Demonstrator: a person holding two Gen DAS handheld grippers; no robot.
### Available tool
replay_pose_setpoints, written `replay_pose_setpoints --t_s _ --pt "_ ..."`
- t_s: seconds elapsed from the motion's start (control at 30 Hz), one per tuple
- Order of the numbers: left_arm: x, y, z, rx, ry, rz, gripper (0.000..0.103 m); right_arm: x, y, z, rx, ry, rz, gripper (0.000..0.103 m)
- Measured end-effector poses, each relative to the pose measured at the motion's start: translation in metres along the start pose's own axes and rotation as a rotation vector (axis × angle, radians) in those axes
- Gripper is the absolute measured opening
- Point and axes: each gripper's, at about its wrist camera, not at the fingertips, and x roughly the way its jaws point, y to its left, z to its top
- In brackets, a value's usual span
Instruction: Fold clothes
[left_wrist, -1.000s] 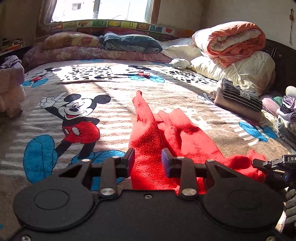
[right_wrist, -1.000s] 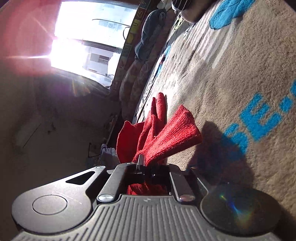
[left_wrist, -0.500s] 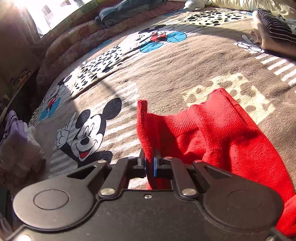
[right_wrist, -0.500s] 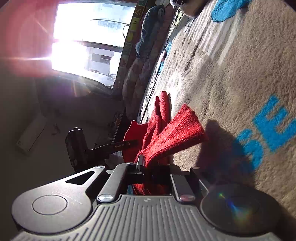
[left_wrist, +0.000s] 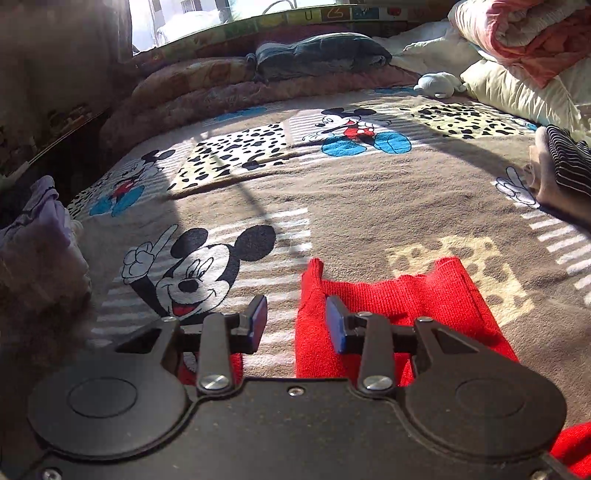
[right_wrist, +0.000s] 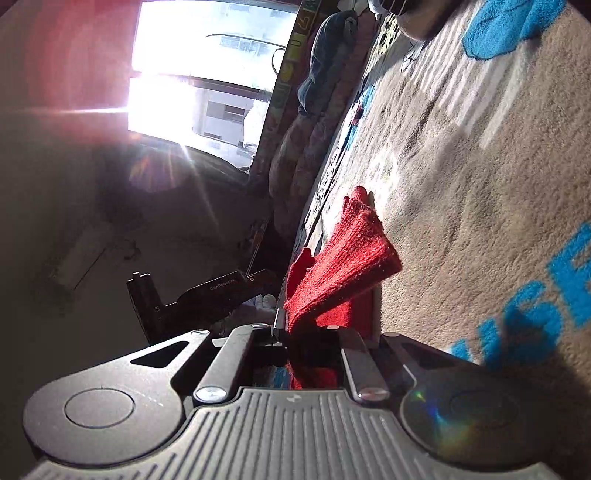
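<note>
Left gripper (left_wrist: 295, 325) hanging low over the bed with its jaws spread wide and nothing between them; its right pad (left_wrist: 334, 323) sitting over the near left edge of the red knit garment (left_wrist: 399, 306), contact not clear. Garment lying flat on the cartoon-mouse blanket (left_wrist: 351, 206), running from the 6 o'clock edge of the left wrist view up toward 1 o'clock, one narrow strip poking up at 12 o'clock of the gripper. Right gripper (right_wrist: 291, 332) tipped sideways, jaws pinched tight on a fold of the same red garment (right_wrist: 343, 266), which is fanning out from the pads toward 1 o'clock, lifted off the blanket (right_wrist: 480, 184). The left gripper's black body (right_wrist: 207, 295) showing at 9 o'clock in the right wrist view. Farther out in the left view: a lilac clothes heap (left_wrist: 40, 229) at 9 o'clock, a striped folded stack (left_wrist: 565, 173) at 3 o'clock, a small pale stuffed toy (left_wrist: 439, 84) and rolled quilts (left_wrist: 517, 33) at 1 o'clock, a dark folded blanket (left_wrist: 317, 55) at 12 o'clock under the sunlit window (left_wrist: 207, 14).
</note>
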Motion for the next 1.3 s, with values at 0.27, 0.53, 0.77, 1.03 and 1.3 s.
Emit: replay_pose_setpoints --t_s 0.27,0.53,0.77,1.03,1.3 --pt "0.047 -0.017 -0.026 0.034 0.133 -0.064 0.016 -0.018 0.003 0.004 0.016 -0.069 0.125 0.011" --pt "0.057 -0.011 -0.023 0.016 0.09 -0.045 0.014 -0.01 0.003 0.006 -0.004 -0.037 0.106 0.011" --pt "0.066 0.0 -0.011 -0.036 0.072 -0.11 0.012 0.002 -0.005 0.006 0.021 -0.018 0.052 0.011" --pt "0.063 0.001 -0.004 -0.027 0.084 -0.19 0.017 0.007 -0.014 0.003 0.035 -0.009 0.011 0.011" --pt "0.072 -0.038 -0.023 0.128 0.11 -0.094 0.004 0.006 -0.014 -0.003 0.027 -0.012 -0.006 0.011"
